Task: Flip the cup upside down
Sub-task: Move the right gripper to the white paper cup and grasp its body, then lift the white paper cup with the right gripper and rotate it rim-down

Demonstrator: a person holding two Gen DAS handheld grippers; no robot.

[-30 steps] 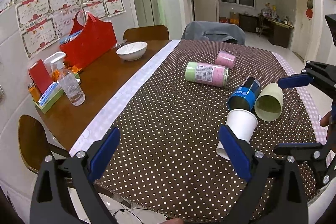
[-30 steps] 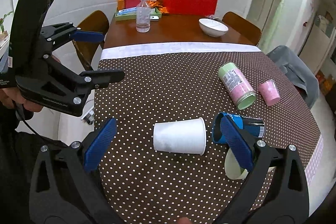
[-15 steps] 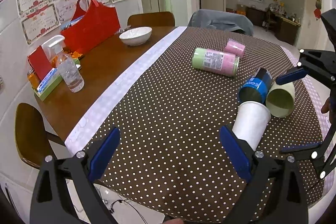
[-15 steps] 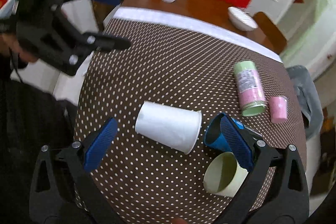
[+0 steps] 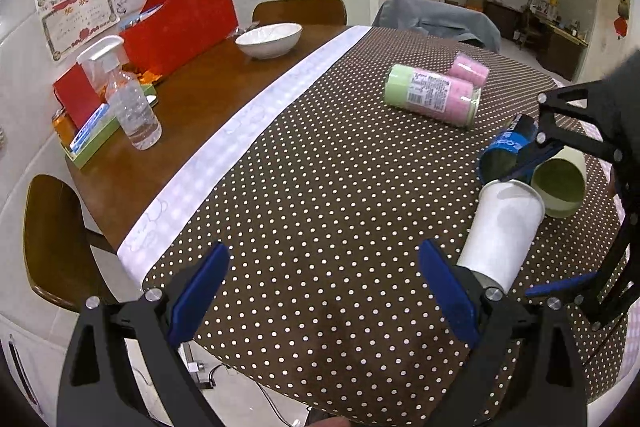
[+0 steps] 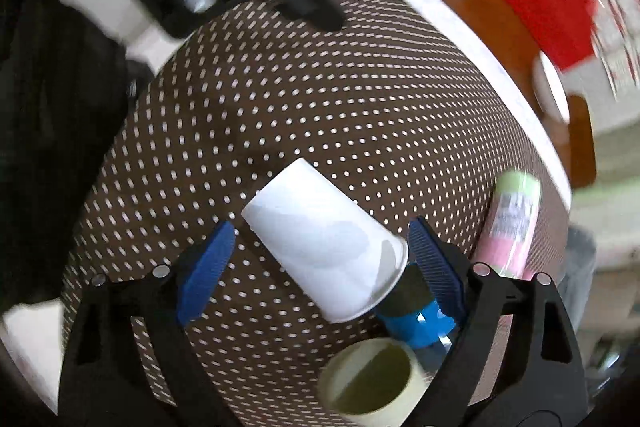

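Note:
A white paper cup lies on its side on the brown dotted tablecloth. My right gripper is open, its blue pads on either side of the cup, not touching it. In the left wrist view the cup lies at the right, beyond my open, empty left gripper, with the right gripper straddling it.
A blue cup and a pale green cup lie on their sides beside the white cup. A green-pink can and a pink cup lie farther back. A bowl, spray bottle and red bag stand on the wooden table part.
My right gripper has dropped toward the white cup and tilted down, so the cup now lies between its pads. The left gripper has shifted slightly.

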